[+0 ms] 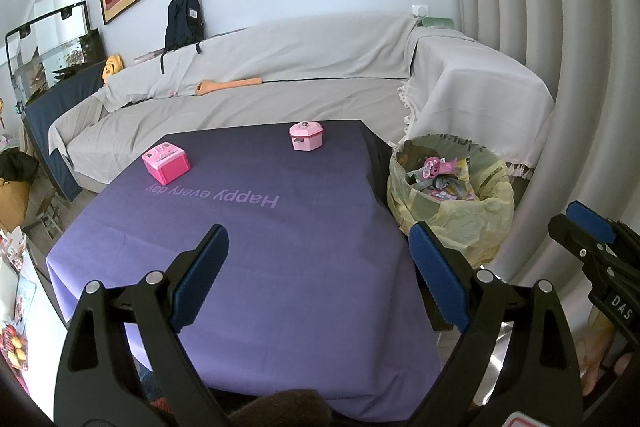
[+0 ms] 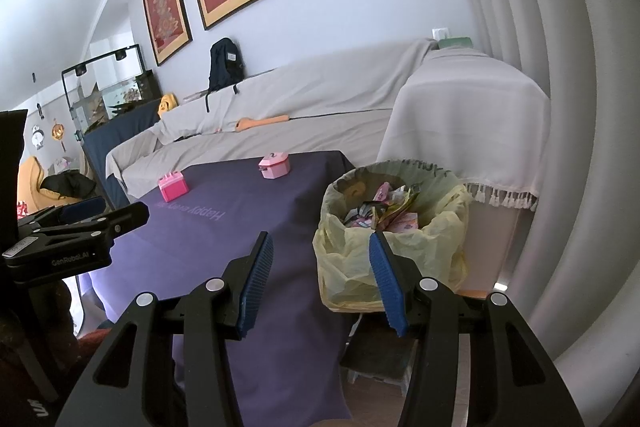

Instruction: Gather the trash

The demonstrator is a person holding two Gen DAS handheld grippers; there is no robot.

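Both tools, left tool (image 1: 318,275) and right tool (image 2: 320,281), hang spread and empty at the near tabletop (image 1: 248,267) edge; trash sits in the lined bin (image 2: 394,223), just right of the tabletop, nearer the right tool.

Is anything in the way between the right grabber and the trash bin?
No, nothing visible is in the way. The right gripper is open and empty, and the trash bin with its yellow bag sits just past its fingertips, beside the purple table. The bin's top is open, with wrappers inside.
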